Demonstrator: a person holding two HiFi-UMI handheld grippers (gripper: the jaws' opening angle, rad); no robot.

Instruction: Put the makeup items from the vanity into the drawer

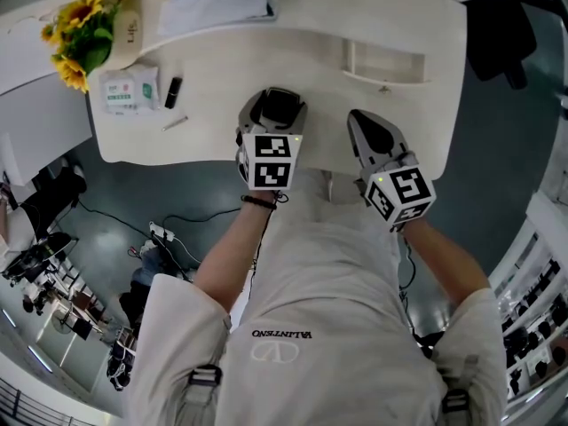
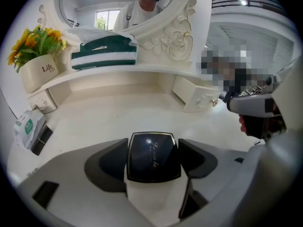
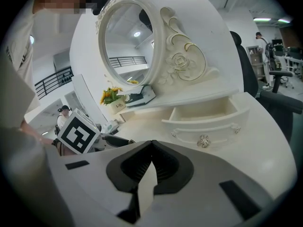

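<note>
- We see the left gripper (image 1: 277, 114) at the middle of the frame in the head view, over the front edge of the tabletop (image 1: 222, 69). It has a black square compact (image 2: 152, 156) between its jaws.
- In the left gripper view the pads meet the compact's left and right sides, so we read it as pinched across its width. This leaves the glossy lid facing up and the case level.
- We cannot tell whether the compact rests on the tabletop or is already lifted off it.
- The right gripper (image 3: 151, 148) has its jaws pressed together with nothing between them. It waits right of centre in the head view, probably to keep clear of the carrying gripper.
- The drawer (image 3: 208, 115) stands pulled open at the centre right of the right gripper view, and its inside looks bare.
- In the head view the drawer (image 1: 383, 63) lies up and to the right of the compact, well apart from it, so we judge that a carry across the tabletop comes next.
- At the upper left of the head view a small black tube (image 1: 173, 91) and a thin stick (image 1: 175, 123) lie beside a packet (image 1: 130, 90). We take the tube and stick for makeup yet to be stowed.
</note>
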